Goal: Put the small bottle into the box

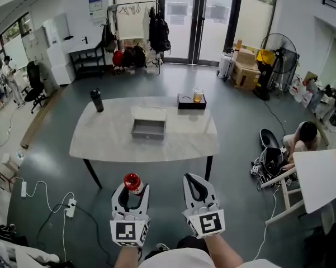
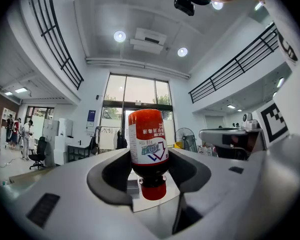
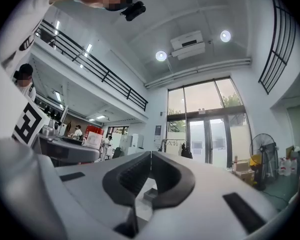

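Two pads of the left gripper clamp the small bottle by its sides, cap downward, so it hangs in the air instead of resting on anything; in the head view it sits low, left of centre. Just beside it, the right gripper has its jaws pressed together on nothing, probably idle because one grip is enough for so small a thing. Well apart, at mid-frame, the open grey box lies mouth-up on the pale table, ready to receive the bottle, which has not yet been carried there.
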Demonstrator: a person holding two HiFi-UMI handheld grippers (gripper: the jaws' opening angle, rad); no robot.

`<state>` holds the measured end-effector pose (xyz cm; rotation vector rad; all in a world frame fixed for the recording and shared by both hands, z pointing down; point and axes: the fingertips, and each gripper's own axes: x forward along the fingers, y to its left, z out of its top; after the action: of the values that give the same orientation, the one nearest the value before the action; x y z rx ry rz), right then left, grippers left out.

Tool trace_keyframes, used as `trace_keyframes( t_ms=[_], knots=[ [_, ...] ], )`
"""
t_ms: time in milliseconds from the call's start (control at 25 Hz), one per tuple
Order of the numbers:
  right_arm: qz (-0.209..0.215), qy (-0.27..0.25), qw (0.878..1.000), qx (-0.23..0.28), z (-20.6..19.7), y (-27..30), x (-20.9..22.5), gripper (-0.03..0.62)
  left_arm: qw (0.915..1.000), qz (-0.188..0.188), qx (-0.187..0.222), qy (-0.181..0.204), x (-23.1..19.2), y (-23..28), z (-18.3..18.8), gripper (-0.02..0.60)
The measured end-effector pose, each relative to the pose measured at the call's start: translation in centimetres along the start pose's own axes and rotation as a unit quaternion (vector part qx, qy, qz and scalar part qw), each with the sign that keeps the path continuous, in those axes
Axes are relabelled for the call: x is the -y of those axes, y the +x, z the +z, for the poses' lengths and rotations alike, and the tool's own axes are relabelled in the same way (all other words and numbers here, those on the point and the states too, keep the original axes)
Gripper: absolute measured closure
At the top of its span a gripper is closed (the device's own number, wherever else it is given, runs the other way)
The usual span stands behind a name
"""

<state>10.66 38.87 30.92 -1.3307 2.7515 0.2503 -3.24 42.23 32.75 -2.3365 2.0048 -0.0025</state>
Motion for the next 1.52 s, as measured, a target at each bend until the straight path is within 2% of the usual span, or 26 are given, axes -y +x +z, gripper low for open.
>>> trace_keyframes(
  t_ms=[200,440,560,760,960,1160,1520],
  knots=[
    [0.000,-0.005,1.000,-0.007,-0.8,1.8,-0.9,0.568,0.9999,-0.012,-0.002,-0.005,-1.6,1.3,-0.7,0.344],
    [0.005,-0.005,1.000,-0.023,-2.9,6.5,0.4,0.568,0.9998,0.000,-0.014,-0.018,-4.6,4.2,-2.5,0.344],
    [0.013,-0.009,1.000,-0.019,-3.9,10.4,2.1,0.568,0.9996,0.001,-0.019,-0.020,-6.0,8.0,-3.4,0.344],
    [0.027,-0.012,0.999,-0.013,-4.5,18.2,5.9,0.568,0.9997,0.004,-0.016,-0.020,-9.0,16.3,-2.9,0.344],
    [0.040,-0.020,0.999,-0.005,-5.0,23.8,10.7,0.568,0.9996,0.013,-0.019,-0.019,-10.6,23.3,-2.8,0.344],
    [0.047,-0.001,0.999,-0.019,-7.0,27.7,13.9,0.568,0.9987,0.019,-0.037,-0.029,-11.7,28.1,-4.0,0.344],
    [0.050,0.013,0.998,-0.037,-11.0,33.3,16.0,0.568,0.9962,0.001,-0.080,-0.035,-13.7,34.2,-7.5,0.344]
  ],
)
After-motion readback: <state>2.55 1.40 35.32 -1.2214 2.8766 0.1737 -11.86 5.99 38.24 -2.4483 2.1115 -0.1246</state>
